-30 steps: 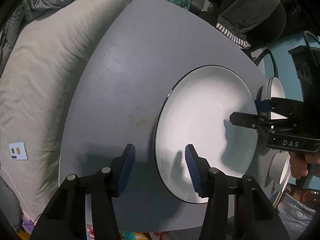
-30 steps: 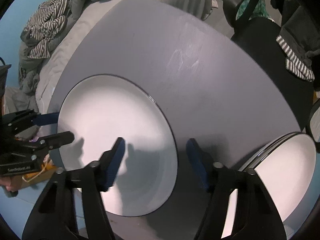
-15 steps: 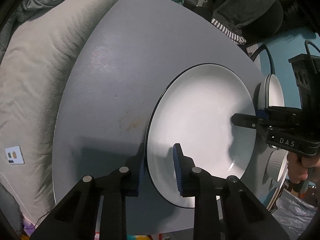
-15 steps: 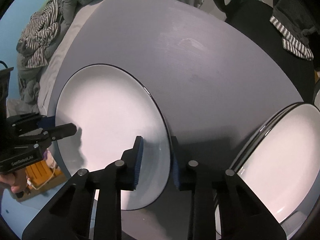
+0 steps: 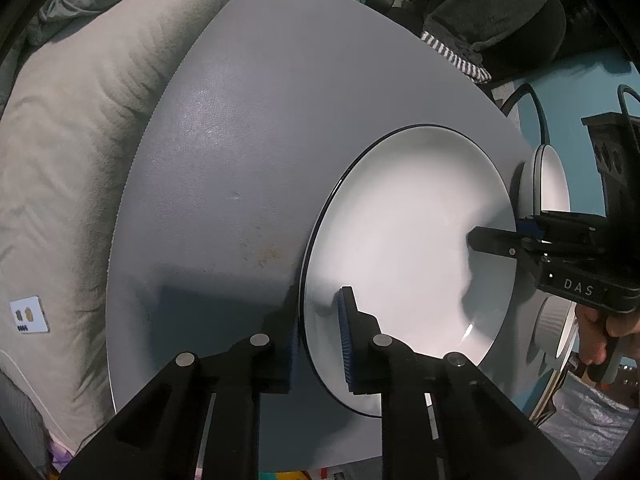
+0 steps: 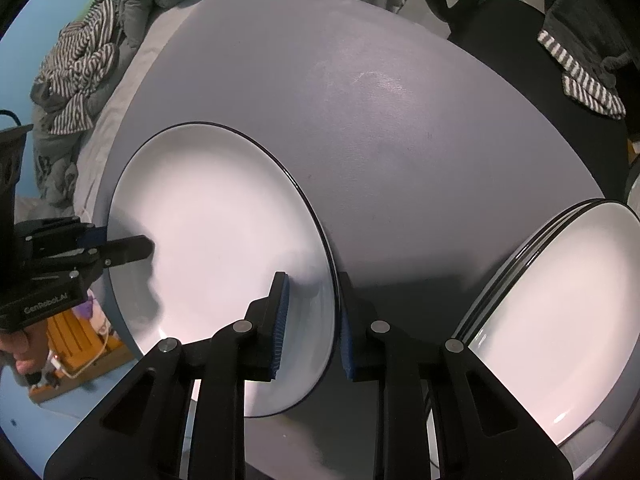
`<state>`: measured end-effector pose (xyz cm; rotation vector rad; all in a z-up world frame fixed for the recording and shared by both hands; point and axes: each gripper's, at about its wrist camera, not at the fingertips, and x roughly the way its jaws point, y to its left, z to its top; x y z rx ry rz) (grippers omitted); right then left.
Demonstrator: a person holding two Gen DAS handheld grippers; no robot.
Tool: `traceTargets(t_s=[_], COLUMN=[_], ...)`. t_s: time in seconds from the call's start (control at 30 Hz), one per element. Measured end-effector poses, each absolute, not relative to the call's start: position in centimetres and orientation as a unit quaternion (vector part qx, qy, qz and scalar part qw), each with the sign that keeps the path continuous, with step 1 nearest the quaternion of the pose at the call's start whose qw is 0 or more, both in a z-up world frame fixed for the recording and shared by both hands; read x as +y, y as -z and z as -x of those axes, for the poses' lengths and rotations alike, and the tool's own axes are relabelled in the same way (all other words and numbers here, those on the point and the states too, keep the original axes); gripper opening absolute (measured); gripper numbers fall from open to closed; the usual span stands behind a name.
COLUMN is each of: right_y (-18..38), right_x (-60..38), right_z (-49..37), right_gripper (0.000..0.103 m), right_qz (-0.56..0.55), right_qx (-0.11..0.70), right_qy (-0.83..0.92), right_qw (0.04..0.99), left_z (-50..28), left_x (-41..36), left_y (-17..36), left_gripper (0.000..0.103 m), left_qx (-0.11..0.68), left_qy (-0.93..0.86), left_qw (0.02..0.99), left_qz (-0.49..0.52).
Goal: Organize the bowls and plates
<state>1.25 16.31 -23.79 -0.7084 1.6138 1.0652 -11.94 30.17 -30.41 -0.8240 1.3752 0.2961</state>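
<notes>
We pinch the round white dark-rimmed plate (image 5: 408, 240) between left gripper (image 5: 318, 340) and right gripper (image 6: 310, 320), the white plate stack (image 6: 560, 320) lying beside the right one.

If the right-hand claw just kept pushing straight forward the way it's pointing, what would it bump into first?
The right gripper already has its jaws astride the white plate, so the plate rim would likely seat deeper between them first. Beyond lies only bare grey table.

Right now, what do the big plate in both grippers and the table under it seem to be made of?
The plate looks like glazed ceramic, perhaps porcelain: smooth glossy white with a thin dark rim line and small bright glints. Melamine cannot be ruled out. The table looks like matte grey laminate or painted board: a fine pebbled texture with a dull sheen and a faint brownish stain.
</notes>
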Motion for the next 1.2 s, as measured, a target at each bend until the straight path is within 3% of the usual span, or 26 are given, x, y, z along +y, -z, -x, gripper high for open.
traceTargets(t_s=[1.2], right_y=[22.5], right_x=[14.4], right_z=[-1.7], right_gripper=[0.019], right_qz=[0.270], right_qx=[0.697], right_qy=[-0.422], right_qw=[0.514], left_z=[11.4], left_x=[28.2], left_y=[29.3], left_gripper=[0.017], left_qx=[0.630], left_qy=[-0.130], left_qw=[0.674], left_qz=[0.363])
